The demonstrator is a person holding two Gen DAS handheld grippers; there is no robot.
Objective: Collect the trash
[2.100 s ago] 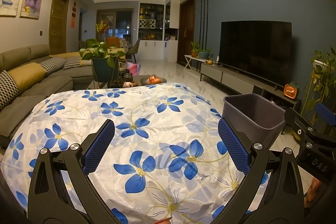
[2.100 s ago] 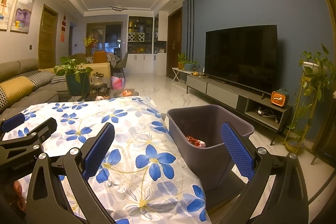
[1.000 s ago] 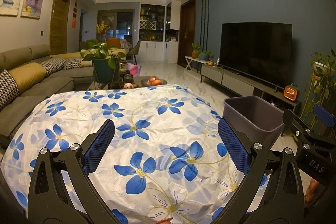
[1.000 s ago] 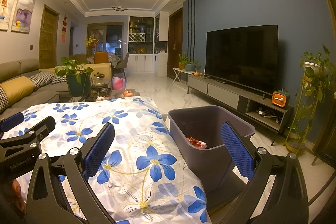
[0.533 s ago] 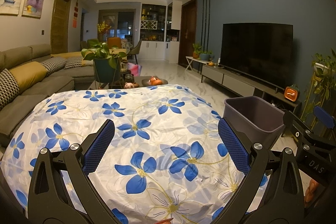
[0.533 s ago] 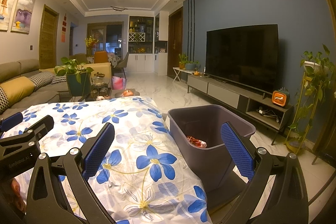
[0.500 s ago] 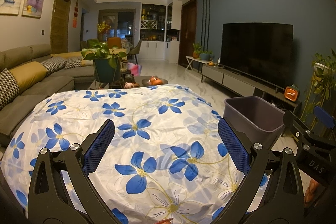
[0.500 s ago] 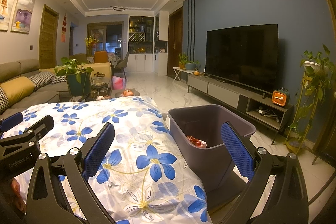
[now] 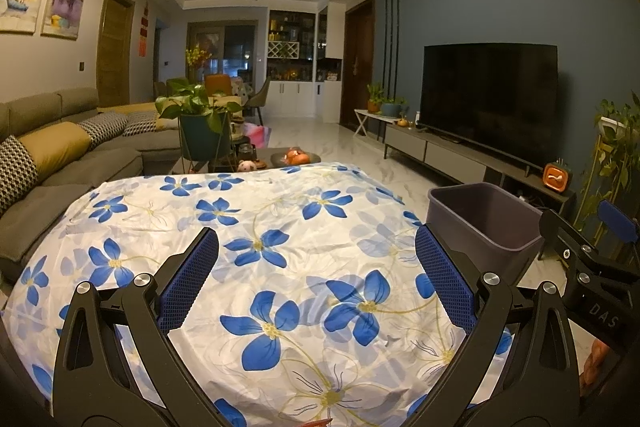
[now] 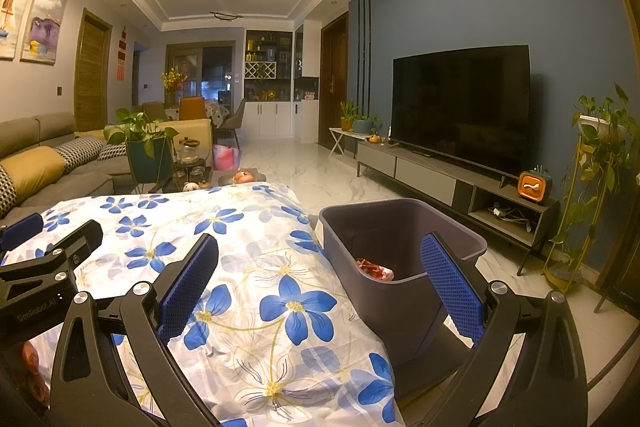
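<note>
Both the left hand-held gripper (image 9: 316, 281) and the right hand-held gripper (image 10: 320, 283) hang spread wide and empty over the table (image 9: 280, 227). The only trash (image 10: 374, 269) in sight lies in the bin (image 10: 400, 311) just beside the table: a crumpled red-and-white wrapper, probably light, soft and crackly, best pinched at a raised fold. The bin wall hides most of it, and no more trash shows on the flowered cloth.
</note>
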